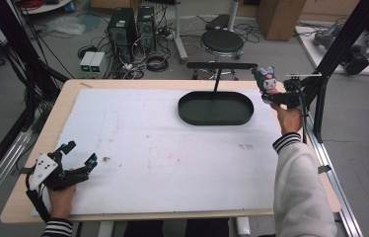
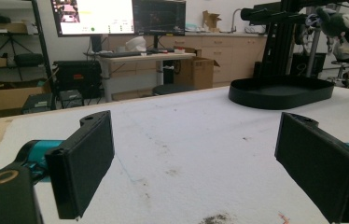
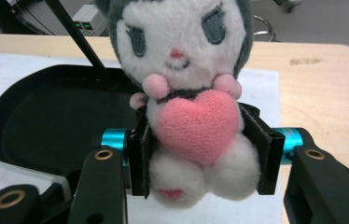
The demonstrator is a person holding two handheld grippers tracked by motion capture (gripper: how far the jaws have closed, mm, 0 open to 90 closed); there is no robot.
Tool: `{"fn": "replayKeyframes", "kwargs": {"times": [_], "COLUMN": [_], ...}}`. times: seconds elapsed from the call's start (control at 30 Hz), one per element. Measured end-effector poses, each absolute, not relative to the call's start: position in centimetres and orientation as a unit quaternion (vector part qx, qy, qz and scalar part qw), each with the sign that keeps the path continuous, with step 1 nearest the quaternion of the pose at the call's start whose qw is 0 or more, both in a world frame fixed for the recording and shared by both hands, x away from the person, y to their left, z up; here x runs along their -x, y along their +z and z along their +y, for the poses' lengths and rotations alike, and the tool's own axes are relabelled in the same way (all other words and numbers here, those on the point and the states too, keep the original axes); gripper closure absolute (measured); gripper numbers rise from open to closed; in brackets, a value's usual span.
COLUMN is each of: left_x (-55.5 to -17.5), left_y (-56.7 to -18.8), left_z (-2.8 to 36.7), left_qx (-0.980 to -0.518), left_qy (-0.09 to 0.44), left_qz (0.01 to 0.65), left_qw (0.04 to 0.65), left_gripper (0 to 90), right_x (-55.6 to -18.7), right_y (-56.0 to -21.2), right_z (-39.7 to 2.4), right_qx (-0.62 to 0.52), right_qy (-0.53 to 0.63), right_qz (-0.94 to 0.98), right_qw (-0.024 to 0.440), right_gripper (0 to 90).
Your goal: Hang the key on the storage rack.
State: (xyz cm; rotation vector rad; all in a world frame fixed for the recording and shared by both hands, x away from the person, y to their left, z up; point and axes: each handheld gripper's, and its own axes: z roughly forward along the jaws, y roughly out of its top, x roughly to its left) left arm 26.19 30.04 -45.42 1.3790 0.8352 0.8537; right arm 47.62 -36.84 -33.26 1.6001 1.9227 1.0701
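Nearest me, at seven o'clock on the table, the left gripper (image 1: 76,154) rests with its jaws wide apart, holding nothing; out at two o'clock the right gripper (image 1: 277,97) is clamped on the plush toy (image 3: 189,112), held aloft just beside the black tray (image 1: 215,108); the drop, I'd judge, remains.

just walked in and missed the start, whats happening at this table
A person works with a handheld gripper in each hand. The right gripper is shut on a plush toy holding a pink heart, and holds it up near the table's far right corner, just right of the black oval tray. The tray looks empty. The left gripper rests open at the near left on the white mat, holding nothing.
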Motion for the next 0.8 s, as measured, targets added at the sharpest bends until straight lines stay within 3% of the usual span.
{"fn": "replayKeyframes", "kwargs": {"times": [0.8], "left_x": [-26.2], "left_y": [-45.4], "left_z": [30.0], "left_qx": [-0.600], "left_qy": [0.371], "left_qz": [0.360], "left_qw": [0.611], "left_gripper": [12.2], "right_x": [-49.6], "right_y": [-36.5], "right_z": [-34.9], "right_qx": [-0.576], "right_qy": [0.354], "right_qz": [0.708], "right_qw": [0.201], "right_gripper": [51.2]}}
